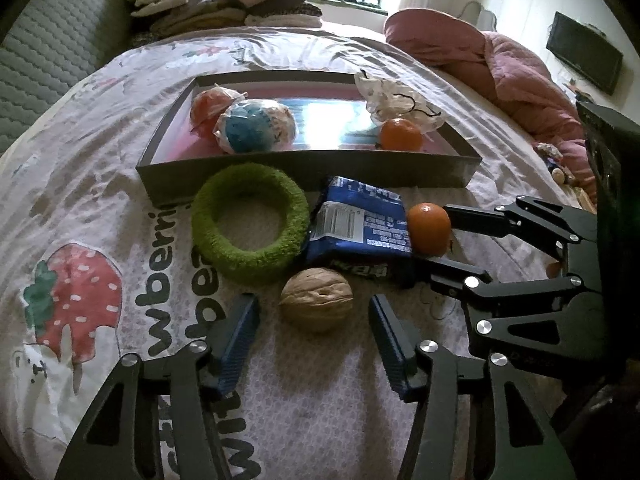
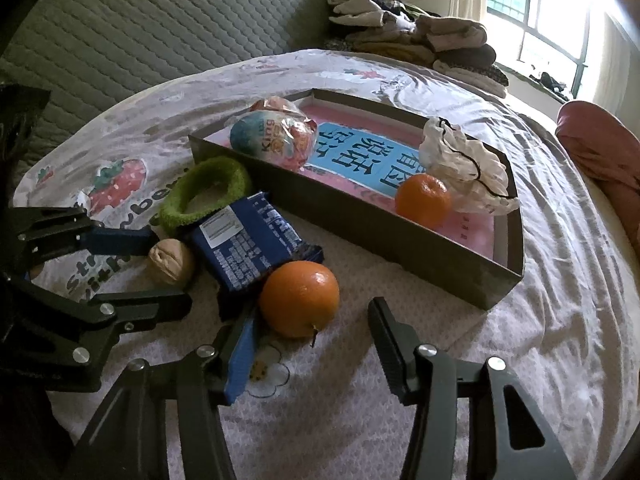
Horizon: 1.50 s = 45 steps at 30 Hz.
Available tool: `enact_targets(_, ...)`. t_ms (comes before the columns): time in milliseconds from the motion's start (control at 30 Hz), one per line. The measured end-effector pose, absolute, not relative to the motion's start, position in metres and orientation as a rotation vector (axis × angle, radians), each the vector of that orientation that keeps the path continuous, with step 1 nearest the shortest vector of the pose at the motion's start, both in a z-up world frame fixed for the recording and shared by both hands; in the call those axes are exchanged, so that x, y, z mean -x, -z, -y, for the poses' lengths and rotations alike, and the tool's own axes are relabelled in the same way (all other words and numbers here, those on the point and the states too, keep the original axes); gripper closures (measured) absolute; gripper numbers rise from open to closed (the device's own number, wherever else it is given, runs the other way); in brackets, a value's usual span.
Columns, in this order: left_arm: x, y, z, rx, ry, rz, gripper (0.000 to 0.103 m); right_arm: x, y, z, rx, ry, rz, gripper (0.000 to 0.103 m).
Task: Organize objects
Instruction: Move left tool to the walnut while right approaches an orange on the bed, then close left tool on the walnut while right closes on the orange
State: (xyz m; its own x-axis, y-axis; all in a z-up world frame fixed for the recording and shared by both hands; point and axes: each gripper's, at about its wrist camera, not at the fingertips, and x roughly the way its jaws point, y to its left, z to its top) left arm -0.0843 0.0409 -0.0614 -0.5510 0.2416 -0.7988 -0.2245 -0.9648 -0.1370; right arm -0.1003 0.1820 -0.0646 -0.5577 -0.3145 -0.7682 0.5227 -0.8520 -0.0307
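The left claw (image 1: 314,316) is spread, with the walnut (image 1: 316,299) between its tips, not pinched. The right claw (image 2: 312,322) is spread around the orange (image 2: 299,298), near the box (image 2: 360,216).

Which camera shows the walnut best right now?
The left wrist view: the walnut sits whole, centred just ahead of the left gripper. The right wrist view shows it small at the left edge, beside a blue fingertip.
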Motion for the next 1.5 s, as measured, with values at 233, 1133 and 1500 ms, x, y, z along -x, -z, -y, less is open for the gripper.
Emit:
enact_targets(233, 0.086, 0.064, -0.041, 1.316, -2.556, 0.034, 0.059, 0.099, 0.064, -0.177, -1.084, 2.383, -0.371, 0.061)
enact_targets(1133, 0.074, 0.049, -0.036, 1.263, -2.554, 0.057, 0.066, 0.091, 0.053, -0.191, -1.051, 2.379, -0.231, 0.065)
enact_targets(1500, 0.067, 0.024, -0.026, 1.206, -2.614, 0.059, 0.066, 0.082, 0.03, -0.202, -0.973, 2.416, -0.138, 0.065)
